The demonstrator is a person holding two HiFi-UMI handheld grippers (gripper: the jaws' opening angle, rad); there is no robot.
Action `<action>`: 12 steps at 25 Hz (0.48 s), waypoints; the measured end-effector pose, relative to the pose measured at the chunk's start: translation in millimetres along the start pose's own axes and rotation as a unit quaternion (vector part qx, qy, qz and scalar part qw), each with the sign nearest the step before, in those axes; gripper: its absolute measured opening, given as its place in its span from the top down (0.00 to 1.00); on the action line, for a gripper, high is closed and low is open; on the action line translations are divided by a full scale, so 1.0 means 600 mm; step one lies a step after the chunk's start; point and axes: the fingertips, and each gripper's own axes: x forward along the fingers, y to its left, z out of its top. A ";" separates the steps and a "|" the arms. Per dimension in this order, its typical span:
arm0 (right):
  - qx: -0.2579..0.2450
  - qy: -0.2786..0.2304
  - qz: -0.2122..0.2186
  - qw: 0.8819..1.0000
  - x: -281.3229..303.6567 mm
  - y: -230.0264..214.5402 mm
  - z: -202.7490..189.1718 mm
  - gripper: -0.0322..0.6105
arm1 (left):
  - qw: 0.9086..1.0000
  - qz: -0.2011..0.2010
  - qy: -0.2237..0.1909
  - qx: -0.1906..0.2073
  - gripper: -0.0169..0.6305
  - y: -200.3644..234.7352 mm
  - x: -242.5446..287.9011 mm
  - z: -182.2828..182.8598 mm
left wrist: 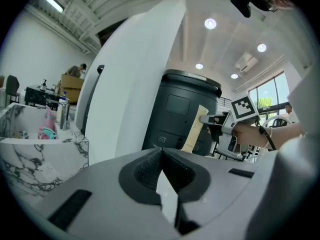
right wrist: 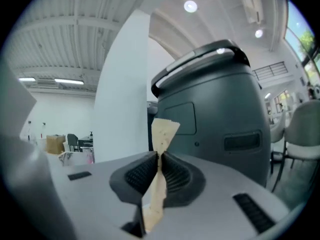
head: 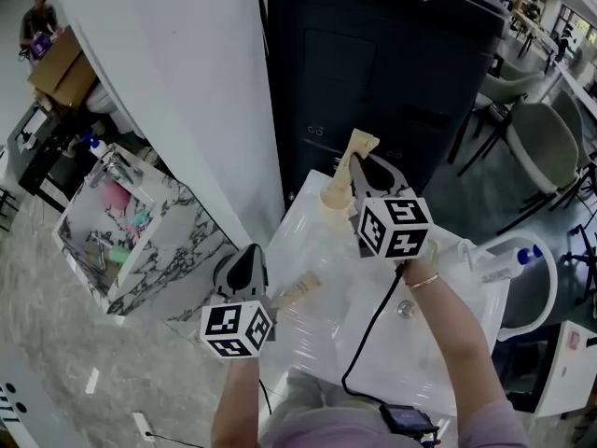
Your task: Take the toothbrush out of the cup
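A beige cup (head: 334, 195) stands at the far edge of the white table (head: 438, 362). Directly above it my right gripper (head: 366, 177) is shut on a toothbrush in a beige paper wrapper (head: 360, 144), held upright. The wrapper's lower end is hidden behind the jaws, so I cannot tell whether it is clear of the cup. In the right gripper view the pads pinch the toothbrush (right wrist: 162, 132) at mid-length. My left gripper (head: 246, 258) hangs over the table's left edge, shut and empty. The left gripper view shows the toothbrush (left wrist: 194, 130) in the right gripper (left wrist: 214, 120).
A second beige wrapped item (head: 297, 290) lies on the table beside the left gripper. A tall dark bin (head: 373, 54) stands behind the table, a white pillar (head: 177, 91) to its left. A marble basin (head: 140, 241) is at left, chairs (head: 541, 147) at right. A black cable (head: 371, 329) crosses the table.
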 end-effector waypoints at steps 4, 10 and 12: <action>-0.040 -0.049 0.018 0.998 -0.050 0.035 0.058 0.90 | 1.000 0.005 -0.010 0.000 0.97 -0.007 -0.024 0.006; -0.068 -0.075 0.059 0.993 -0.145 0.091 0.065 0.90 | 1.000 0.017 -0.019 -0.001 0.97 -0.011 -0.066 0.007; -0.088 -0.070 0.073 0.991 -0.173 0.109 0.046 0.90 | 1.000 0.023 -0.020 -0.002 0.97 -0.009 -0.080 0.004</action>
